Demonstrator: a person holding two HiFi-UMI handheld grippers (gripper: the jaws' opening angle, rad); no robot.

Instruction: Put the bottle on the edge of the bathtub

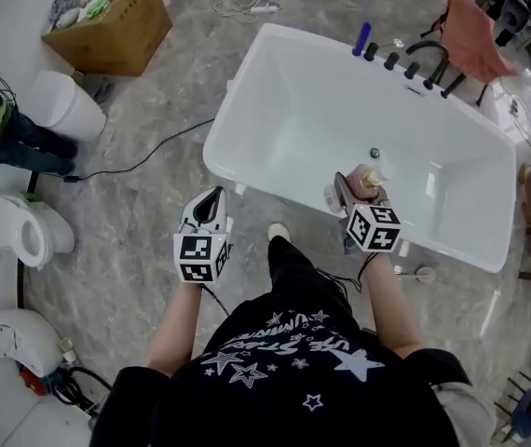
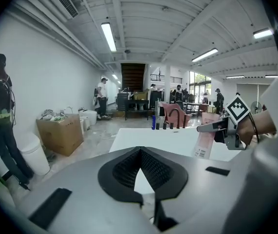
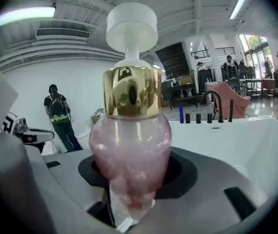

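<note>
One pink bottle (image 3: 129, 150), clamped in right tool (image 1: 357, 190), above bathtub (image 1: 224, 159)

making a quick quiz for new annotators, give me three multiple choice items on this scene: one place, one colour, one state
1. Where is the bottle?
A. standing on the tub's rim
B. in the right gripper, over the bathtub
C. lying on the tub's bottom

2. What colour is the collar under the bottle's cap?
A. gold
B. blue
C. green

3. The left gripper is:
A. clamped on the bottle
B. empty
C. clamped on a cloth

Answers:
1 B, the right gripper view shows the jaws gripping it, and the head view shows it above the tub's inside.
2 A, it shines gold.
3 B, nothing sits between its jaws.
</note>
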